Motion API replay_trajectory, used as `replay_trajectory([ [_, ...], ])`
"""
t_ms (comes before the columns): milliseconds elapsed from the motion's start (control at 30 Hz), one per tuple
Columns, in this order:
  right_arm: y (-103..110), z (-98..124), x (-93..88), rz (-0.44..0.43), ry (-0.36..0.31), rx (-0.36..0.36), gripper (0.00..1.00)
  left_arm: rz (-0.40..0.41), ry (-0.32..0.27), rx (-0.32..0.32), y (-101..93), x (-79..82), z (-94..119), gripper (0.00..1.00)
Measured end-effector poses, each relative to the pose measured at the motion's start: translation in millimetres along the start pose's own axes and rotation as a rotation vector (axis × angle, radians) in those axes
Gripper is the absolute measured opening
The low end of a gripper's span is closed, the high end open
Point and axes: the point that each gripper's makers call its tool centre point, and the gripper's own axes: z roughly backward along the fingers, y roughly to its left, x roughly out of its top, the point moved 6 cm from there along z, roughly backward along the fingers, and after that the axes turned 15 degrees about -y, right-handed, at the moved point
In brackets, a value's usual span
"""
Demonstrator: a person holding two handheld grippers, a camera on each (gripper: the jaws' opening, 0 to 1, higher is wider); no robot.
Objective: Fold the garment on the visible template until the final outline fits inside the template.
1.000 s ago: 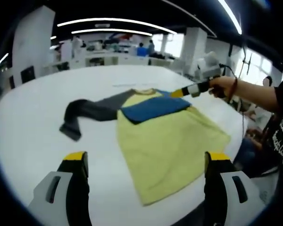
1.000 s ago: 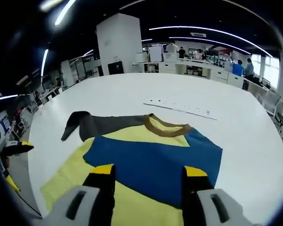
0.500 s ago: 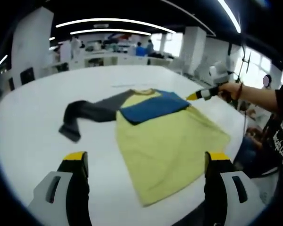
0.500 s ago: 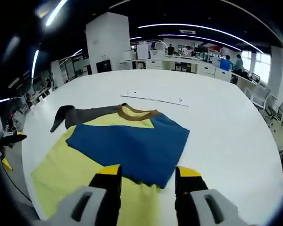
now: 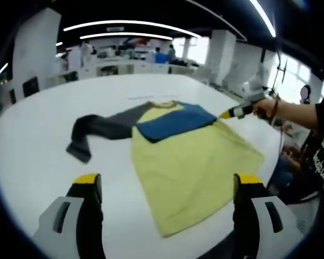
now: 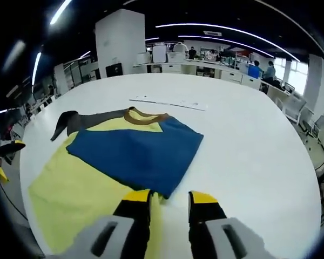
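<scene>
A yellow shirt (image 5: 191, 162) lies flat on the white table (image 5: 38, 145). Its blue sleeve (image 5: 175, 121) is folded across the chest, and its grey sleeve (image 5: 105, 128) stretches away to the left. My left gripper (image 5: 168, 182) is open with its jaws wide apart, hovering short of the shirt's hem. In the right gripper view the blue sleeve (image 6: 132, 151) ends just beyond my right gripper (image 6: 170, 198), which is open with a narrow gap and nothing between the jaws. In the left gripper view a hand holds the right gripper (image 5: 233, 112) beside the shirt's right shoulder.
A thin pale strip with marks (image 6: 170, 102) lies on the table beyond the brown collar (image 6: 146, 116). The table edge (image 6: 313, 183) curves past on the right. Desks, a white pillar (image 6: 119, 40) and people stand far behind. A person's arm (image 5: 297, 113) reaches in from the right.
My right gripper has drawn back off the blue sleeve toward the shirt's edge, and its jaws have narrowed. The sleeve stays folded on the chest. The left gripper has not moved.
</scene>
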Motion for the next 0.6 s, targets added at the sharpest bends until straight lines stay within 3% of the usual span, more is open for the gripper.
replay_trajectory([
  [333,-5,-8,-11.8,-0.064,0.012,-0.004,0.12,0.003,0.013,0.002,1.0,-3.1,0,0.97],
  [433,-2,-10,-11.8,-0.103,0.002,0.009,0.1,0.001,0.015,0.004,1.8,-2.7,0,0.96],
  [533,4,-13,-11.8,-0.203,-0.02,0.025,0.08,0.001,0.014,0.007,2.9,-2.1,0,0.96],
  [600,3,-15,-15.2,-0.198,-0.003,0.017,0.06,0.002,0.016,0.007,3.1,-2.3,0,0.96],
])
